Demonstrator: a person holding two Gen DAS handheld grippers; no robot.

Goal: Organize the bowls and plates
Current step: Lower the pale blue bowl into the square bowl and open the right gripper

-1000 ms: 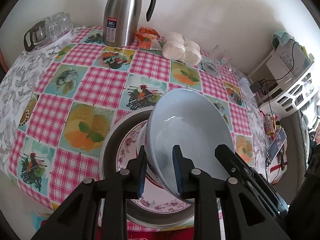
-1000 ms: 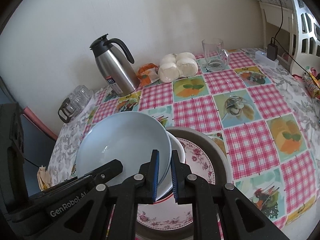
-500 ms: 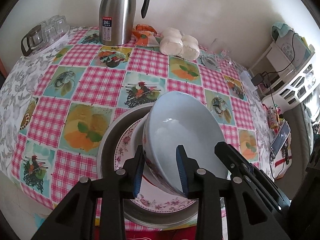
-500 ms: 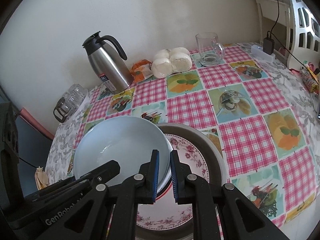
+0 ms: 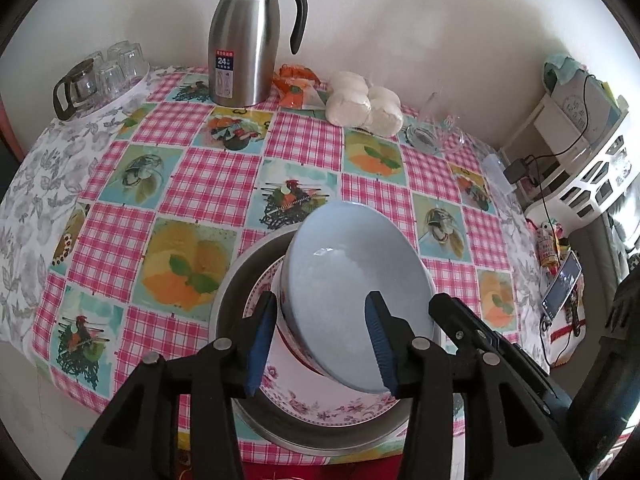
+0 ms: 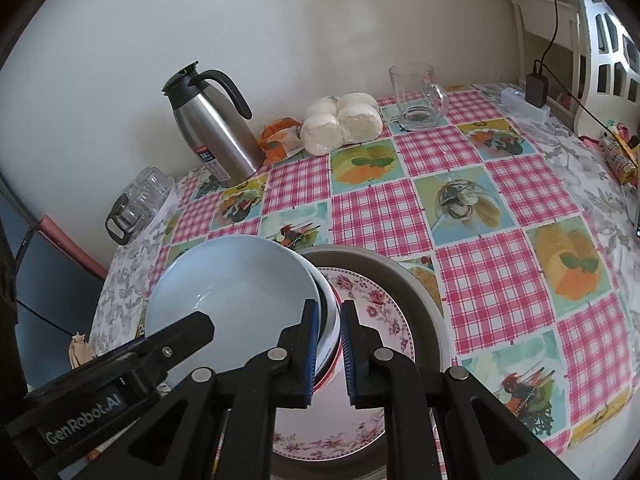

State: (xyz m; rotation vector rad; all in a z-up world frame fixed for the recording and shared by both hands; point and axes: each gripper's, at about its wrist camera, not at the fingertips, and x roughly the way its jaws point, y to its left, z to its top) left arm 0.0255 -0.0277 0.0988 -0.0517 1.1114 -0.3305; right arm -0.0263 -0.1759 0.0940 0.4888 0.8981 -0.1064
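The pale blue bowl (image 5: 356, 280) is seen tilted, nested in a white bowl (image 6: 330, 320) on the floral plate (image 6: 376, 320), which lies in a grey metal dish (image 5: 240, 280) near the table's front edge. The right gripper (image 6: 329, 350) is clamped narrowly on the bowls' rims. The left gripper (image 5: 320, 344) has just been opening; its blue pads (image 5: 260, 340) are parted, straddling the blue bowl's rim without pressing it.
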